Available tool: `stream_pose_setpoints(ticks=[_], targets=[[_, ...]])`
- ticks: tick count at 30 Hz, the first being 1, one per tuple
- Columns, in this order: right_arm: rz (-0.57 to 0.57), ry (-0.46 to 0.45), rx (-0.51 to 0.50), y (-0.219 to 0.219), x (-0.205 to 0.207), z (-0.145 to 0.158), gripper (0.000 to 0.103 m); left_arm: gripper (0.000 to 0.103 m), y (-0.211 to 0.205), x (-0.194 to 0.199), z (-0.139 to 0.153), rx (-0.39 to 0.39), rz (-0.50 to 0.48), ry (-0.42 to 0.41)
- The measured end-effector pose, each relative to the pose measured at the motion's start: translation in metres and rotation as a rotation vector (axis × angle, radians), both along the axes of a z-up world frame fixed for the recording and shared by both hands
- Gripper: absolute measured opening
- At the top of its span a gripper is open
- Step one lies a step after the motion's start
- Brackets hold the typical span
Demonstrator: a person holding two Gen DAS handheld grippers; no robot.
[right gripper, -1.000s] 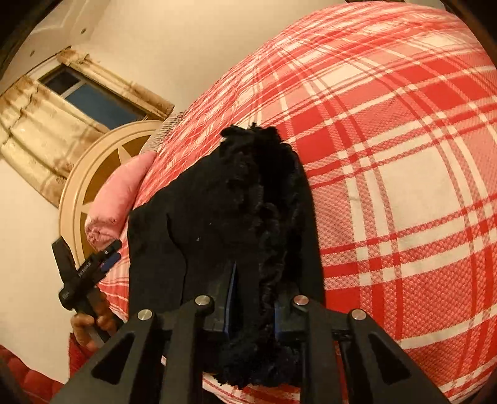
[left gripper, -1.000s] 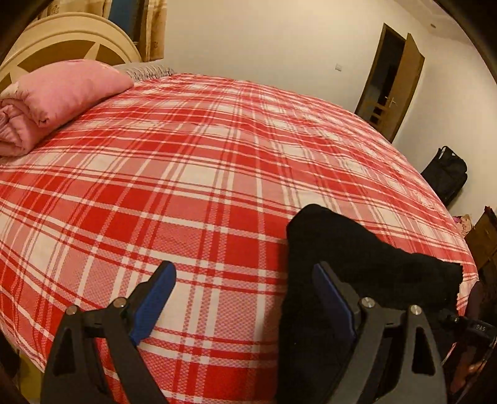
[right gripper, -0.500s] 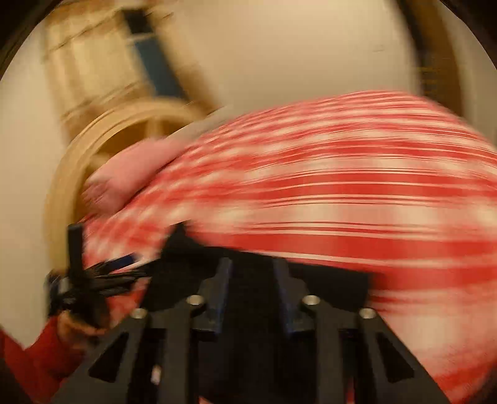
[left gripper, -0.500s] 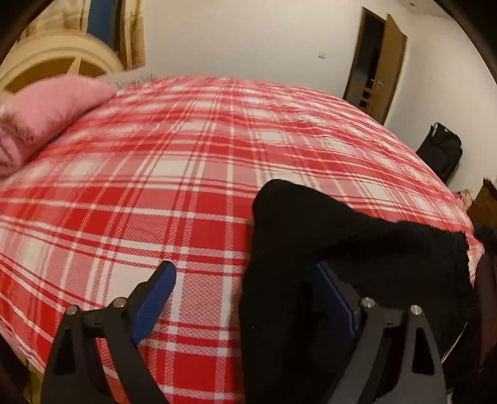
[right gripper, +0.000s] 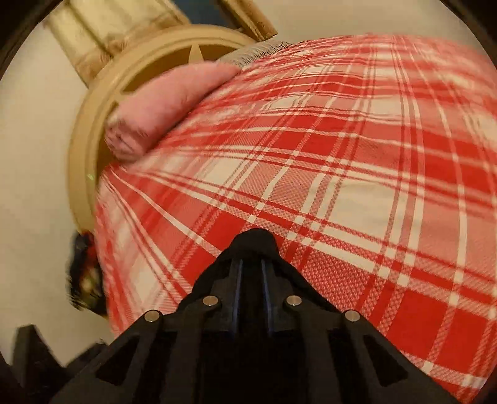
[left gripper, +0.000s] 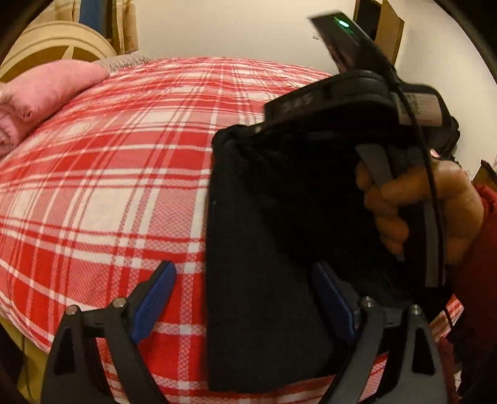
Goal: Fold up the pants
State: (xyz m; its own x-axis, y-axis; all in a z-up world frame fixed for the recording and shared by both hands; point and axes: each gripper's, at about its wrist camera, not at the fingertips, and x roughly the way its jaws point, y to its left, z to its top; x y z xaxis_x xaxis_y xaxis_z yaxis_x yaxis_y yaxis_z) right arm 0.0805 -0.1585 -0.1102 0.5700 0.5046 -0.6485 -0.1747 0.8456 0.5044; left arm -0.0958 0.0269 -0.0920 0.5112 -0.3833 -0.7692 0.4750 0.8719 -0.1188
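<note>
The black pants (left gripper: 264,248) lie as a folded dark bundle on the red plaid bed (left gripper: 124,155), near its front edge. My left gripper (left gripper: 245,289) is open, its blue-padded fingers either side of the pants' near left part, holding nothing. My right gripper (right gripper: 252,267) is shut on a fold of the black pants (right gripper: 254,242) and holds it above the bed. In the left wrist view the right gripper's body and the hand on it hang over the pants at upper right.
A pink pillow (left gripper: 46,90) lies at the head of the bed against a cream round headboard (left gripper: 56,46). A wooden door (left gripper: 382,28) stands in the far wall. The bed's front edge (left gripper: 77,314) runs just ahead of my left gripper.
My right gripper has swung the pants' end over toward the left, and it now hangs close above the left gripper. The pants bundle has shifted left between the left fingers.
</note>
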Motion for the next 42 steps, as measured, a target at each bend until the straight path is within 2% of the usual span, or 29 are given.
stream_pose_setpoints(ticks=[2,4,5,7,9,11,12,13,14,18,20,23,27,29,31,32,33,34,37,40,42], targets=[[-0.014,-0.025,0.100,-0.015,-0.009,0.012,0.011,0.092,0.002,-0.004,0.000,0.011,-0.019,0.003],[-0.055,-0.115,0.203,-0.034,-0.030,0.034,0.014,0.092,0.007,-0.007,0.000,0.009,-0.038,0.018],[-0.067,-0.153,0.204,-0.040,-0.043,0.044,0.014,0.092,0.010,-0.007,0.000,0.007,-0.043,0.023],[-0.087,-0.197,0.117,-0.047,-0.068,0.058,0.014,0.092,0.019,-0.007,0.001,0.000,-0.045,0.038],[-0.100,-0.188,0.014,-0.051,-0.092,0.057,0.014,0.092,0.024,-0.005,0.000,-0.011,-0.049,0.054],[-0.096,-0.114,-0.034,-0.057,-0.107,0.035,0.014,0.092,0.026,-0.003,0.001,-0.016,-0.050,0.059],[-0.114,-0.051,-0.090,-0.060,-0.113,0.018,0.014,0.092,0.026,-0.002,0.002,-0.015,-0.056,0.061],[-0.129,-0.036,-0.100,-0.065,-0.120,0.010,0.012,0.092,0.026,-0.001,0.004,-0.019,-0.061,0.059],[-0.143,-0.061,-0.070,-0.068,-0.127,0.011,0.012,0.092,0.026,0.001,0.007,-0.024,-0.062,0.051],[-0.267,-0.201,-0.064,-0.080,-0.163,0.045,0.015,0.092,0.024,0.016,0.039,-0.027,-0.080,-0.049],[-0.338,-0.231,-0.121,-0.087,-0.178,0.058,0.015,0.092,0.021,0.026,0.054,-0.041,-0.077,-0.098],[-0.386,-0.178,-0.272,-0.093,-0.183,0.056,0.015,0.095,0.009,0.054,0.068,-0.073,-0.067,-0.120],[-0.410,-0.116,-0.276,-0.101,-0.173,0.030,0.014,0.095,-0.028,0.095,0.058,-0.078,-0.051,-0.077],[-0.434,-0.129,-0.291,-0.100,-0.171,0.024,0.014,0.093,-0.046,0.099,0.049,-0.040,-0.039,-0.064],[-0.457,-0.119,-0.272,-0.108,-0.168,0.022,0.013,0.093,-0.061,0.103,0.037,0.028,-0.014,-0.044],[-0.463,-0.111,-0.269,-0.112,-0.163,0.019,0.010,0.093,-0.066,0.104,0.032,0.048,-0.008,-0.033],[-0.468,-0.107,-0.269,-0.117,-0.158,0.017,0.002,0.093,-0.069,0.105,0.027,0.068,-0.001,-0.024],[-0.481,-0.100,-0.252,-0.123,-0.153,0.013,0.000,0.093,-0.070,0.104,0.026,0.082,0.007,-0.019],[-0.508,-0.071,-0.086,-0.146,-0.150,0.006,0.000,0.093,-0.072,0.106,0.021,0.107,0.032,-0.007],[-0.505,-0.078,-0.046,-0.144,-0.161,0.015,0.000,0.095,-0.076,0.106,0.017,0.134,0.046,-0.020],[-0.519,-0.106,0.020,-0.143,-0.178,0.025,0.003,0.095,-0.076,0.103,0.017,0.143,0.047,-0.035]])
